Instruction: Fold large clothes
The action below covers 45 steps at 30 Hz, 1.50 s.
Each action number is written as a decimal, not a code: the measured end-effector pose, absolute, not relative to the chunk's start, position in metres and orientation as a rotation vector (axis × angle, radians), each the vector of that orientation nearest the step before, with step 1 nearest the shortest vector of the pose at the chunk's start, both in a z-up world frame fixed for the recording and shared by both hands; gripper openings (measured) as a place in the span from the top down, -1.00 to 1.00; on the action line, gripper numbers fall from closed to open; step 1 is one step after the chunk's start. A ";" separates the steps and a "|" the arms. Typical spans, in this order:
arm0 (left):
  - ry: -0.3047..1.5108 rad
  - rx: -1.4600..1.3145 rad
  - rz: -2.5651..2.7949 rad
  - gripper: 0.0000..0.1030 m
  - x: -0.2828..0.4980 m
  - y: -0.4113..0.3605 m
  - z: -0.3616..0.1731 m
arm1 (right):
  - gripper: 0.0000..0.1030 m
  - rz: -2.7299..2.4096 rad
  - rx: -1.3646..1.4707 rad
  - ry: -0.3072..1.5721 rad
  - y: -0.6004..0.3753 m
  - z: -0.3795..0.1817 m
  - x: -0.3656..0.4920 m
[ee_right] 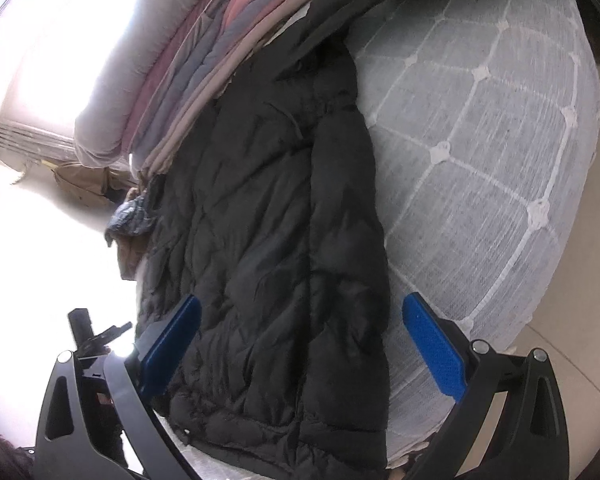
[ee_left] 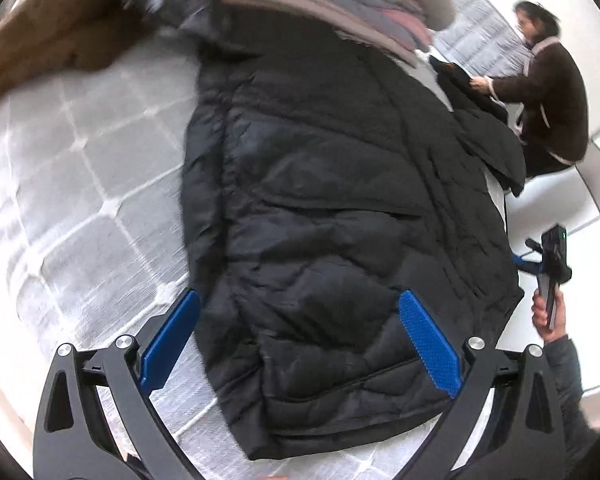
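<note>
Both grippers, as we see them, are spread wide with nothing between the blue pads. Left gripper [ee_left: 300, 344] hangs over the hem end of the black puffer jacket [ee_left: 332, 216]; its left finger [ee_left: 171, 340] sits over the bed cover just past the jacket's edge, its right one over the quilted fabric. We can't tell whether either pad touches the cloth. Right gripper [ee_right: 300, 344] frames the same jacket [ee_right: 268, 240] from the other side, one pad over the body, the other over the grey quilted mattress cover [ee_right: 480, 152].

Jacket lies flat and lengthwise on the bed, quilted side up, one sleeve laid along its edge in the right wrist view. Its upper end reaches a stack of folded blankets [ee_right: 188, 80], pink, grey and beige. We see a brown garment [ee_left: 56, 32] on the bed, at the upper left of the left wrist view.

At the right of the left wrist view we see our own hand [ee_left: 550, 316] gripping the other handle, plus a second person [ee_left: 548, 92] in a dark brown coat seated beyond the bed, handling dark cloth. Left wrist view is motion-blurred at the top.
</note>
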State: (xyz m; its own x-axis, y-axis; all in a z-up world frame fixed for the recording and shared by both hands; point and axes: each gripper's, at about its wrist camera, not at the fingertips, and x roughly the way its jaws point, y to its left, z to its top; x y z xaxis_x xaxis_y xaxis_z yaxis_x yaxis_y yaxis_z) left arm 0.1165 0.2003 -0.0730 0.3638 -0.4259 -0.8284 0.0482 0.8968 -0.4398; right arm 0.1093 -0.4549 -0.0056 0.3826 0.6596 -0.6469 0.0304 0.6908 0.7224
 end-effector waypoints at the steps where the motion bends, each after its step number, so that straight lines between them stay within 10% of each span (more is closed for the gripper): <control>1: 1.169 -0.372 -0.297 -0.86 0.116 0.203 -0.076 | -0.89 0.448 0.722 1.123 -0.456 -0.006 0.108; 7: 1.088 -0.096 -0.213 -0.86 0.104 0.175 -0.063 | -0.89 0.502 0.770 1.157 -0.453 -0.021 0.106; 18: 1.279 -0.623 -0.518 -0.86 0.139 0.228 -0.107 | -0.89 0.698 0.847 1.234 -0.438 -0.036 0.109; 38: 1.342 -0.763 -0.583 -0.86 0.130 0.242 -0.127 | -0.89 0.810 0.821 1.308 -0.422 -0.044 0.113; 43: 1.362 -0.715 -0.436 0.53 0.131 0.259 -0.134 | -0.89 0.794 0.878 1.305 -0.428 -0.048 0.114; 45: 1.349 -0.716 -0.443 0.69 0.130 0.262 -0.132 | -0.72 0.746 0.831 1.300 -0.425 -0.046 0.110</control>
